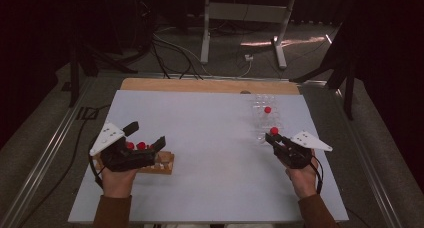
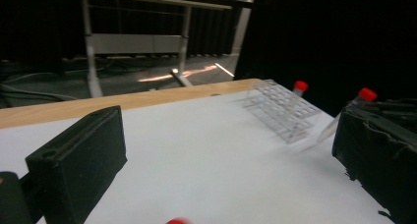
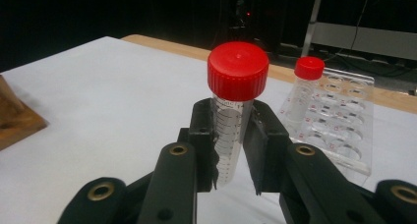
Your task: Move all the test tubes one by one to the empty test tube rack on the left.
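Right tool (image 1: 273, 137) is clenched on a clear tube (image 3: 230, 135) with a red cap (image 3: 238, 70). The jaws press the tube's graduated wall from both sides. The tube stands upright and the cap rises well above the jaw tips.

Just beyond this tool sits a clear rack (image 3: 344, 121) on the white table (image 1: 210, 138). One more capped tube (image 3: 306, 89) stands upright in a far row of the rack, ahead and to the right of the held tube as the right gripper view has it. From above, the held tube's cap sits at the rack's near edge; touching or not, cannot tell.

Left tool (image 1: 147, 138) is released: jaws stand wide apart, nothing between them. It hangs over a wooden block (image 1: 162, 163) on the table's left side. Red caps (image 1: 136, 146) of further tubes show just behind its jaws, in the block. In the left gripper view its jaws point across the table at the rack, well apart from it.

Each tool is borne by a hand (image 1: 118, 180) entering from the near edge.
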The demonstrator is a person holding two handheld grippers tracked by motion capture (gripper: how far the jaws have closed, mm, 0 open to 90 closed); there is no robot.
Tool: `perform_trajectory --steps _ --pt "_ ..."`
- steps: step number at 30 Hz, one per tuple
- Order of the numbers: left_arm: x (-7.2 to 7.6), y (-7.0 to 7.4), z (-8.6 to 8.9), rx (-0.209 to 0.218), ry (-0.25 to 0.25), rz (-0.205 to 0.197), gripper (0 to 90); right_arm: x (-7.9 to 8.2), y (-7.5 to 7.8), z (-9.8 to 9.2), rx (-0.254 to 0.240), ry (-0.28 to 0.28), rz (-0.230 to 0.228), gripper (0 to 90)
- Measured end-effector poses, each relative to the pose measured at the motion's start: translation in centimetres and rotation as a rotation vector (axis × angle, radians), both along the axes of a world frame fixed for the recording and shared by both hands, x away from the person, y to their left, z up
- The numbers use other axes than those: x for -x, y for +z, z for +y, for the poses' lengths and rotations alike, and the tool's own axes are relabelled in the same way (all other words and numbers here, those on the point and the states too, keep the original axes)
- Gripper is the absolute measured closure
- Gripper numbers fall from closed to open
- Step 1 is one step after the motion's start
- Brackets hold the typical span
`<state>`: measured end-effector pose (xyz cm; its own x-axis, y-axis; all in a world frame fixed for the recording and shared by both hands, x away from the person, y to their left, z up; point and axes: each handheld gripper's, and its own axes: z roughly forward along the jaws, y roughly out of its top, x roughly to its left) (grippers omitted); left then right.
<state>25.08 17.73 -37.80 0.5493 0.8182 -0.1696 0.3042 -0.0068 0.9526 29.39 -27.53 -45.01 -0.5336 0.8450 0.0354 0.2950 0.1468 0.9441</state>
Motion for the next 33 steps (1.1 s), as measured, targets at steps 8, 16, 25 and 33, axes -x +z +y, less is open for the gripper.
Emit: perform_trajectory --steps 8,16,25,33 --pt "-0.9 0.6 -3.4 -0.029 -0.042 0.019 0.6 0.6 0.4 0.3 -0.029 0.018 0.016 74.5" --pt "-1.3 0.6 -7.3 -0.057 -0.09 0.023 3.7 1.1 0.3 2.2 -0.014 0.084 0.032 74.5" --pt "-2.3 -0.5 -11.4 -0.089 -0.167 0.056 4.9 1.5 0.3 3.8 -0.013 0.149 0.053 74.5" --pt "-3.4 -1.6 -14.5 -0.139 -0.216 0.09 7.5 1.7 0.1 5.1 -0.002 0.193 0.069 74.4"
